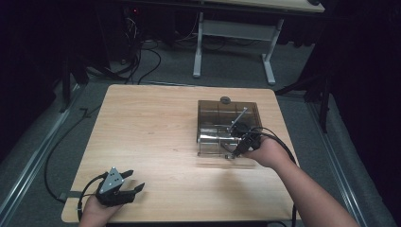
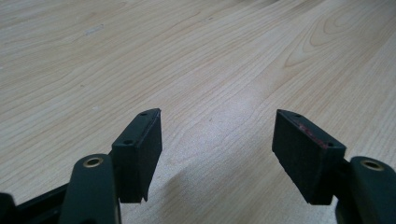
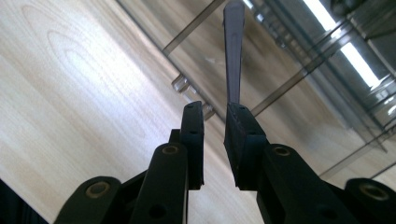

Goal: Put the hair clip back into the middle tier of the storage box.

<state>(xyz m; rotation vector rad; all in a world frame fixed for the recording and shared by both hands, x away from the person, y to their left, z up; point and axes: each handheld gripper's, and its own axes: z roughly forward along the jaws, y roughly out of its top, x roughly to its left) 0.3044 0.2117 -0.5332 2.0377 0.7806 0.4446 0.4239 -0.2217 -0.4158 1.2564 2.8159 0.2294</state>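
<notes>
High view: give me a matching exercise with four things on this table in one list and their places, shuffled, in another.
Things:
1. left gripper
2. right gripper
3. smoky box
4. round dark cap

Places:
A. at the box's far edge
B. over the box's near right part
C. by the near left corner of the table, jaws open
D. on the table's right half

Pairs: 1-C, 2-B, 3-D, 4-A

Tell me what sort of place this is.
Probably a lab or recording room: a bare wooden table on grey carpet, cables trailing across the floor, and an adjustable white-legged desk behind, all dimly lit.
</notes>
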